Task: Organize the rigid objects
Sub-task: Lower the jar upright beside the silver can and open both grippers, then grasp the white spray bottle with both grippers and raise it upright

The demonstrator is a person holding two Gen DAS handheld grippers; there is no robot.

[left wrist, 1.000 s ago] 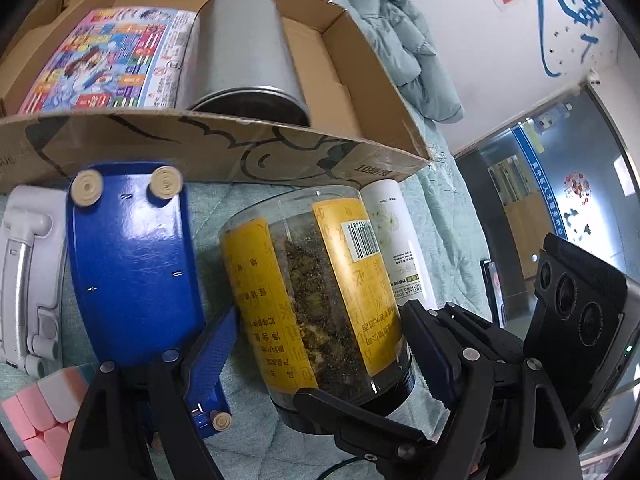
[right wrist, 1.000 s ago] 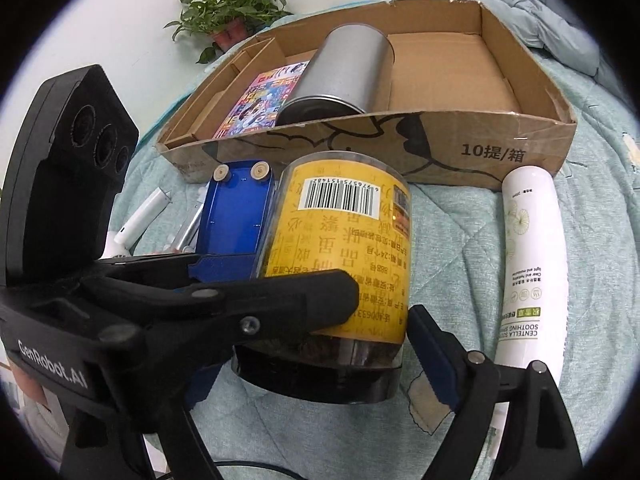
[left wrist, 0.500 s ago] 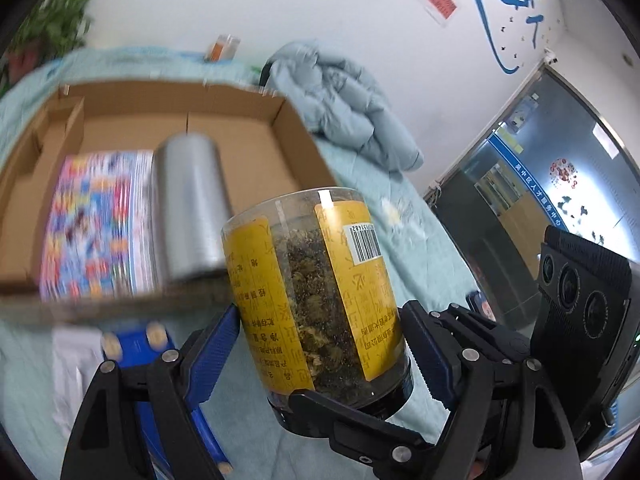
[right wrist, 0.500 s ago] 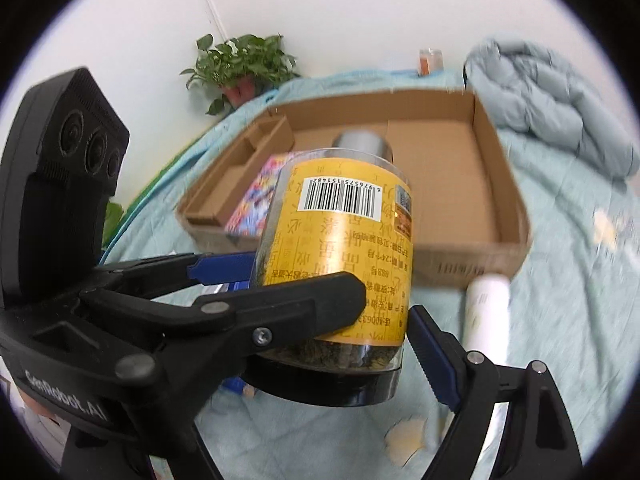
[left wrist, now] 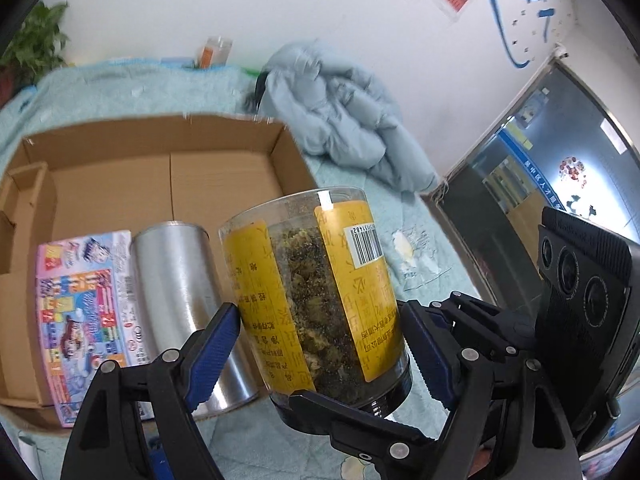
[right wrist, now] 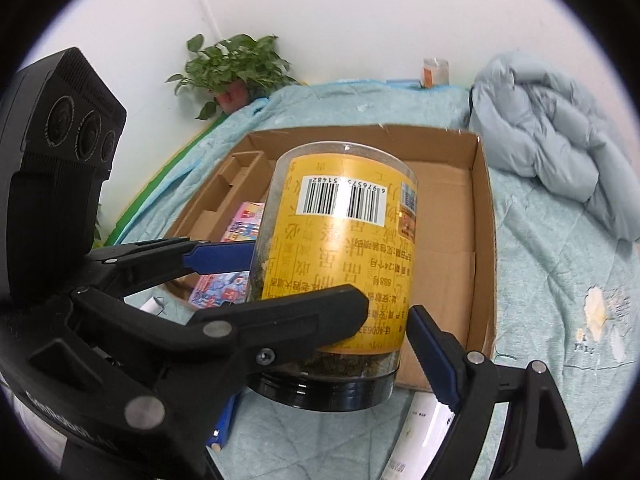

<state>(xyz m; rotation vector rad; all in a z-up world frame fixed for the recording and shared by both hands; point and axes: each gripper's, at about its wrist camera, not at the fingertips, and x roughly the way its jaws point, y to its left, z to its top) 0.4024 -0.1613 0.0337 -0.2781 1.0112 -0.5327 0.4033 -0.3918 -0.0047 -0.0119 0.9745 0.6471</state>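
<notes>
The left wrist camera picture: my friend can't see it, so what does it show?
A clear plastic jar with a yellow label, full of dried brownish bits, is held upside down between both black grippers' blue-padded fingers. Behind it, an open brown cardboard box on a pale green quilt holds a shiny metal can and a colourful flat packet.

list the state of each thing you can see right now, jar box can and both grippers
yellow-label jar: off the bed, upside down, lid on, gripped by both grippers
left gripper: shut on the jar
right gripper: shut on the jar
cardboard box: open-topped
silver can: lying in the box
colourful box: flat in the box
</notes>
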